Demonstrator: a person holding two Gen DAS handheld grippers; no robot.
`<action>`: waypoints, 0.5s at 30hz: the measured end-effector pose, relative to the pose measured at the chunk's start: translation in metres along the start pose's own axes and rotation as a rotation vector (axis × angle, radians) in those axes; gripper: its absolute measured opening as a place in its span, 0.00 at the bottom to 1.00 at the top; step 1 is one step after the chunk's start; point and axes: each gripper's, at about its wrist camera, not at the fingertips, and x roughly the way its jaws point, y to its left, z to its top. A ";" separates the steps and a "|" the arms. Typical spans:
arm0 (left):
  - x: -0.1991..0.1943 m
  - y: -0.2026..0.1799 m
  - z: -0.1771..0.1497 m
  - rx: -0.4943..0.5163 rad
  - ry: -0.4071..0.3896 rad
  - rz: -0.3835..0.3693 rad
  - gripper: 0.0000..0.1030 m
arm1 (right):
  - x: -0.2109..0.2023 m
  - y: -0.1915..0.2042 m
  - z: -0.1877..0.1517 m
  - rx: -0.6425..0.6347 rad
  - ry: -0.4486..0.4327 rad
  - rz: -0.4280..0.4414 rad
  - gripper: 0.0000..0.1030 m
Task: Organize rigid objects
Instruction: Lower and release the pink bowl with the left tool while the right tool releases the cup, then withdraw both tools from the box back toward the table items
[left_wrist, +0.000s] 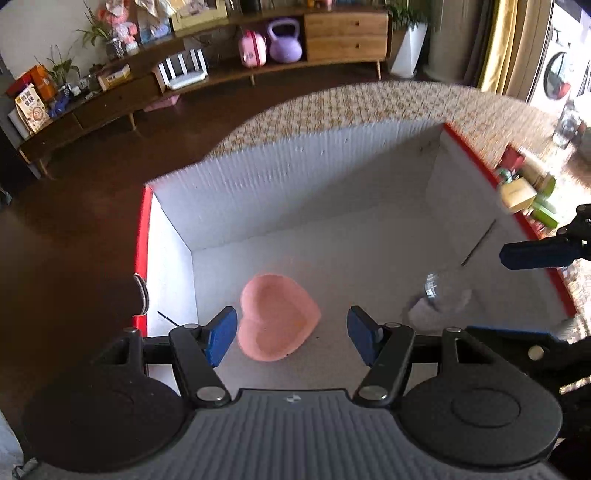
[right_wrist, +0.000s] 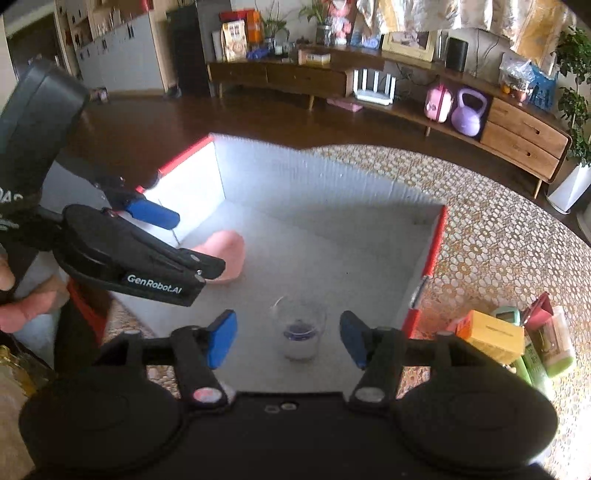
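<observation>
A white box with red rims (left_wrist: 258, 173) (right_wrist: 436, 243) stands on the patterned table. Inside it lie a pink heart-shaped dish (left_wrist: 277, 317) (right_wrist: 229, 251) and a clear glass cup (right_wrist: 299, 332) (left_wrist: 439, 291). My left gripper (left_wrist: 291, 336) is open and empty, hovering just above the dish. My right gripper (right_wrist: 288, 339) is open and empty, with the cup standing on the box floor between and below its fingers. The left gripper also shows at the left of the right wrist view (right_wrist: 166, 240).
Several small boxes and green bottles (right_wrist: 517, 339) (left_wrist: 524, 192) lie on the table right of the box. The honeycomb-patterned tablecloth (right_wrist: 498, 240) extends right. A wooden sideboard (left_wrist: 221, 74) with a purple kettlebell stands across the dark floor.
</observation>
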 end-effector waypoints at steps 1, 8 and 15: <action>-0.006 -0.002 -0.001 -0.007 -0.015 -0.003 0.63 | -0.008 -0.001 -0.002 0.005 -0.013 0.003 0.62; -0.041 -0.018 -0.009 -0.027 -0.127 -0.011 0.64 | -0.054 -0.011 -0.021 0.043 -0.089 0.022 0.68; -0.076 -0.046 -0.023 -0.033 -0.241 -0.023 0.64 | -0.093 -0.021 -0.042 0.086 -0.167 0.010 0.74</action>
